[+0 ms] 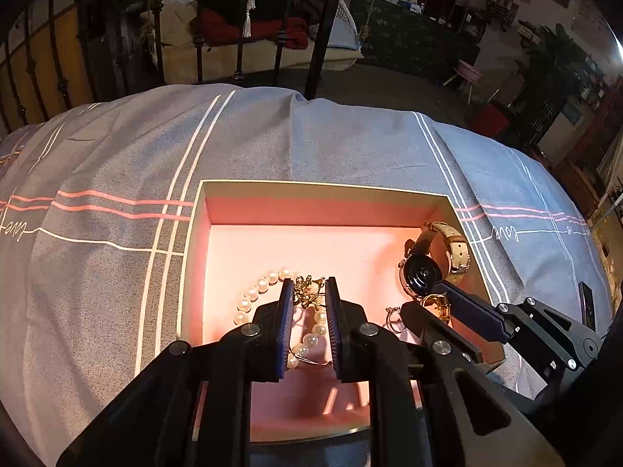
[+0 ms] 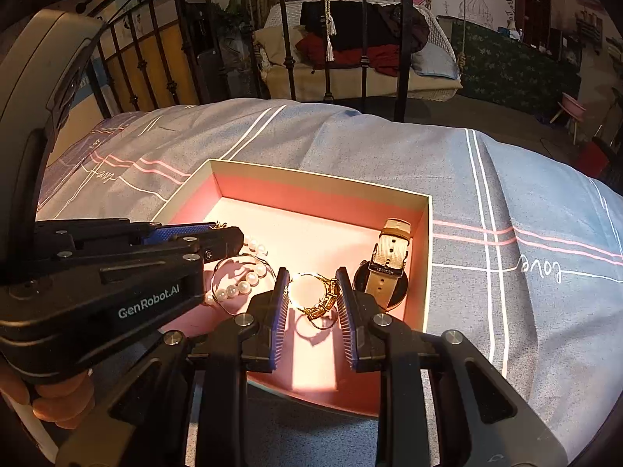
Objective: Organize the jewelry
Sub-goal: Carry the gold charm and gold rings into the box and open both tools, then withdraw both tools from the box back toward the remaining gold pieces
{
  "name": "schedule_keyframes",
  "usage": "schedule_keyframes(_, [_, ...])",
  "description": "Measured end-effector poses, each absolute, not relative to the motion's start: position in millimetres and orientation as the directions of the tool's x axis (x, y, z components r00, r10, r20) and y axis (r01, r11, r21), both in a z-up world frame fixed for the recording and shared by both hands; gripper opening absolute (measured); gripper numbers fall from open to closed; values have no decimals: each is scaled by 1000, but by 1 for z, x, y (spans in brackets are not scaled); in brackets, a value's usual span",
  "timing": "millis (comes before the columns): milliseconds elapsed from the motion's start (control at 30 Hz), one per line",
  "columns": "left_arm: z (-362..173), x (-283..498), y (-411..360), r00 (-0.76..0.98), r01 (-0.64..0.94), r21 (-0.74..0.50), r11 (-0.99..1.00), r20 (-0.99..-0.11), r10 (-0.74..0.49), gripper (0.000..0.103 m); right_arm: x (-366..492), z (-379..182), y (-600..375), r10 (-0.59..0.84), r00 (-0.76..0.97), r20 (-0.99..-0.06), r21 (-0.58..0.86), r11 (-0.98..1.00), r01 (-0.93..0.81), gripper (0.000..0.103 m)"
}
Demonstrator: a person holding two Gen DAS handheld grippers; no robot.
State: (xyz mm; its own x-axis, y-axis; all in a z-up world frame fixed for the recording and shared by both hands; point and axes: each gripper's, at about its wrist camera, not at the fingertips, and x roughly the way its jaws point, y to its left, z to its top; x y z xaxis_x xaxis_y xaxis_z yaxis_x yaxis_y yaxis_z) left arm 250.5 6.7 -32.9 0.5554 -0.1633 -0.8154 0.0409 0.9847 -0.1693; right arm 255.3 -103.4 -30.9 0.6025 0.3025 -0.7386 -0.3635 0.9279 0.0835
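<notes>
A pink-lined open box [image 1: 319, 210] [image 2: 323, 183] lies on the bed. Inside are a pearl bracelet [image 1: 249, 299] [image 2: 237, 290], a gold chain piece [image 1: 307, 290], a gold bangle [image 2: 317, 295], a small ring [image 1: 393, 317] [image 2: 315, 323] and a watch with a beige strap [image 1: 428, 264] [image 2: 389, 264]. My left gripper [image 1: 309, 292] is open with its fingers on either side of the gold chain piece and pearls. My right gripper [image 2: 313, 292] is open around the gold bangle, low in the box; it also shows in the left wrist view [image 1: 438, 303].
The box sits on a grey-blue striped bedspread [image 1: 272, 148] [image 2: 506, 202]. A black metal bed frame [image 1: 323, 27] [image 2: 405, 39] rises behind it. A hanging chair with clothes [image 2: 350, 43] and room furniture lie beyond.
</notes>
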Motion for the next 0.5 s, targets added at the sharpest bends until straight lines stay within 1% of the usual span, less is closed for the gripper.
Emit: schedule_keyframes(500, [-43, 252, -1, 544, 58, -121, 991, -828, -134, 16, 256, -45, -96, 287, 565, -774, 64, 922, -381, 25])
